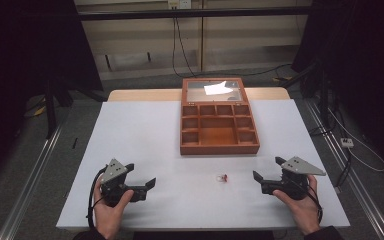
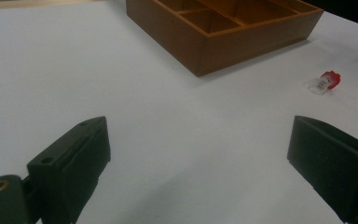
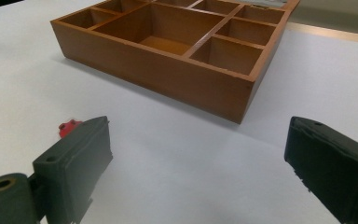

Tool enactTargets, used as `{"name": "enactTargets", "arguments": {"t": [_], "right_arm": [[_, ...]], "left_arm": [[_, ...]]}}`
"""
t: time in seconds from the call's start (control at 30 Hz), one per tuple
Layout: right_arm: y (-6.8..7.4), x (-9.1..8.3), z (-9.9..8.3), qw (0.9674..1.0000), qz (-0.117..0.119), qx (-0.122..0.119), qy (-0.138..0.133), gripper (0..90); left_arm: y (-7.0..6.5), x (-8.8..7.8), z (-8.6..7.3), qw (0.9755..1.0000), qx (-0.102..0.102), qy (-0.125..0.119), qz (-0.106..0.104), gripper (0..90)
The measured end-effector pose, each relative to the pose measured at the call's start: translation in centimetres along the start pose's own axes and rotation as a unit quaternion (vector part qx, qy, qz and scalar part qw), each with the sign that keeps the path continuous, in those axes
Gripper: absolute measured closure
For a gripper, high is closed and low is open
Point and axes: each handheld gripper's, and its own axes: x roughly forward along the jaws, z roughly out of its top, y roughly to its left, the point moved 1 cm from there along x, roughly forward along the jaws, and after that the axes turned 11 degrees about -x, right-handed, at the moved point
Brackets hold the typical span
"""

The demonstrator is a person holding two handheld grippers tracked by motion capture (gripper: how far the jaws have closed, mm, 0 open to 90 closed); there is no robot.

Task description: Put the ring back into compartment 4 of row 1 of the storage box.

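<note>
Ring [image 1: 223, 177] lies on the bench [image 1: 145, 150], just in front of the wooden box [image 1: 219, 122]. Both claws, left [image 1: 142, 184] and right [image 1: 266, 181], are released; approach low with your right, straddling it squarely.

Your piece: one small red-and-clear bit [image 1: 222, 177].
You'll see it lying on the white table [image 1: 145, 145] (shape too small to tell), near the open wooden box [image 1: 219, 147], apart from it.

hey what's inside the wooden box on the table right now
The wooden box lies open; every compartment whose floor shows is bare wood. The near walls hide part of some floors. The small red thing lies outside, on the table.
</note>
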Motion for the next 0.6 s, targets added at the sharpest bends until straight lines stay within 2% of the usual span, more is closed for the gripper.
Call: {"name": "enactTargets", "arguments": {"t": [0.37,0.6], "right_arm": [[-0.07,0.64,0.03,0.9993,0.034,0.013,0.011,5.3],[0.17,0.78,0.15,0.9988,0.046,0.006,0.014,5.4]], "left_arm": [[0.07,-0.21,-0.17,1.0,-0.005,-0.002,0.007,5.7],[0.29,-0.42,-0.22,0.9999,-0.009,-0.002,0.009,5.7]]}}
